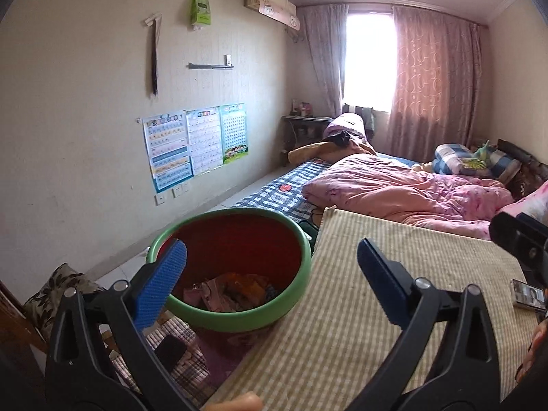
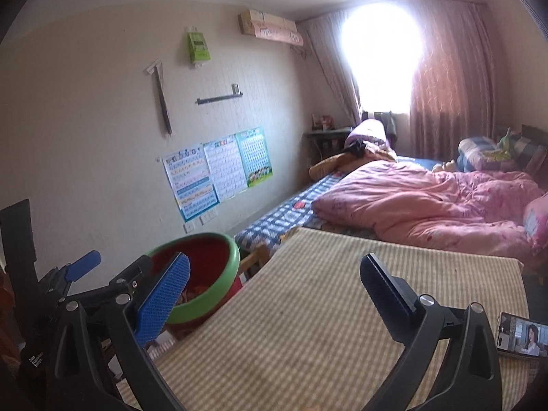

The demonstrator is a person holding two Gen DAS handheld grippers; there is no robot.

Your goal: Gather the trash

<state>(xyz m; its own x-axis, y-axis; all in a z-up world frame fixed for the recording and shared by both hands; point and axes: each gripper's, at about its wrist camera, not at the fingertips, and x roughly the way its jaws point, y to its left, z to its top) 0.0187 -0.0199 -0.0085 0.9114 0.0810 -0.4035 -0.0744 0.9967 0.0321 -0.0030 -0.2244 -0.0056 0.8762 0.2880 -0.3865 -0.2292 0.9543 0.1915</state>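
The left tongs (image 1: 270, 257) are standing wide with nothing between their blue pads, hanging over the near left part of the table covered in a beige-and-cream striped cloth (image 1: 394, 274), and the right tongs (image 2: 274, 274) are gaping just as wide and empty above the same cloth. The round bin with a green rim and red inside (image 1: 233, 239) is sitting just beside the table's left edge, lower than the tabletop, its rim touching or nearly touching the cloth's border; crumpled wrappers and paper trash (image 1: 226, 291) are lying in its bottom. In the right wrist view the bin (image 2: 219, 274) is showing partly behind the left blue pad, with the other tool's black frame and blue pad at the far left. The cloth's middle is lying bare, giving open room between the two tools. A smartphone with a lit screen (image 2: 524, 339) is resting at the table's right edge. The table's far edge is meeting the bed with a rumpled pink quilt (image 1: 394, 185), and a narrow strip of floor is running between the bed and the cream wall carrying colourful posters (image 1: 195, 144).
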